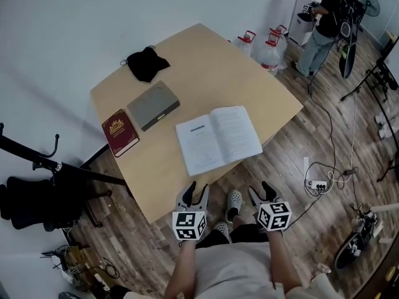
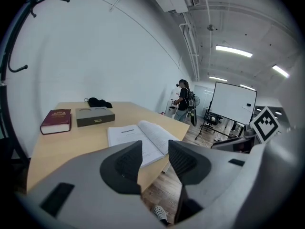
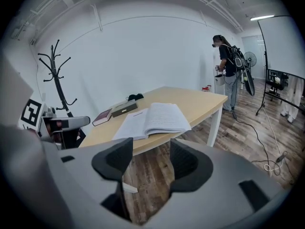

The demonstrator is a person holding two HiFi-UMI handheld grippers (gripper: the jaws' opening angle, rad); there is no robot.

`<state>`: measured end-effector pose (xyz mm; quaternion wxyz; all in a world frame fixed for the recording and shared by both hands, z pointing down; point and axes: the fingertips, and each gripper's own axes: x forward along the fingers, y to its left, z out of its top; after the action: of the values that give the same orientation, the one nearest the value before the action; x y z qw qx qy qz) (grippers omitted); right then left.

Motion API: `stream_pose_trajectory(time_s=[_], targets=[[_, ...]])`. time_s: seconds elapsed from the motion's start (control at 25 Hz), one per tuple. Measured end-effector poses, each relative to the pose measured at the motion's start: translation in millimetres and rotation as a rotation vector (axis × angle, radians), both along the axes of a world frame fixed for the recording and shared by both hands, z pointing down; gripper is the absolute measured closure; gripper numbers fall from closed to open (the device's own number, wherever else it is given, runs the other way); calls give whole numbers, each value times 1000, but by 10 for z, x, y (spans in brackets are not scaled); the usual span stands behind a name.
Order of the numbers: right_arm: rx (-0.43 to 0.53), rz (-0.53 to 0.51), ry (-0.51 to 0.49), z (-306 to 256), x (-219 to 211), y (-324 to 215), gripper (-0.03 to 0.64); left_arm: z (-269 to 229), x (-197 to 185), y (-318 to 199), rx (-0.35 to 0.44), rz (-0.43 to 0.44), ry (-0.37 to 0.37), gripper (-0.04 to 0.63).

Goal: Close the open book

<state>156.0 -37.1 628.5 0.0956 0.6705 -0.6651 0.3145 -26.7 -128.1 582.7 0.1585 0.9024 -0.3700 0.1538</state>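
An open white book (image 1: 218, 138) lies flat near the front edge of the wooden table (image 1: 206, 67), pages up; it also shows as the book (image 2: 138, 136) and the book (image 3: 152, 119). My left gripper (image 1: 195, 190) hovers off the table's front edge, just short of the book's left page, jaws open and empty. My right gripper (image 1: 262, 192) hangs over the floor to the right of the table's corner, also open with nothing between its fingers. Neither gripper touches the book.
On the table's left part lie a dark red book (image 1: 120, 132), a grey box (image 1: 153, 105) and a black cloth (image 1: 146, 63). A black chair (image 1: 43, 192) and coat stand sit at left. Water jugs (image 1: 271, 48), a person (image 1: 324, 23), cables and stands occupy the floor at right.
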Motion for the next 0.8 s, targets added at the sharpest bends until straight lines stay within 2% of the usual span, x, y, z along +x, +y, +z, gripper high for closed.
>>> stream_pose_trajectory(time_s=[0.36, 0.8], targets=[[12, -7, -21, -30, 343, -529, 364, -109, 324, -465, 11, -2, -2, 414], [0, -54, -85, 92, 478, -1008, 364, -165, 546, -827, 19, -35, -12, 414]])
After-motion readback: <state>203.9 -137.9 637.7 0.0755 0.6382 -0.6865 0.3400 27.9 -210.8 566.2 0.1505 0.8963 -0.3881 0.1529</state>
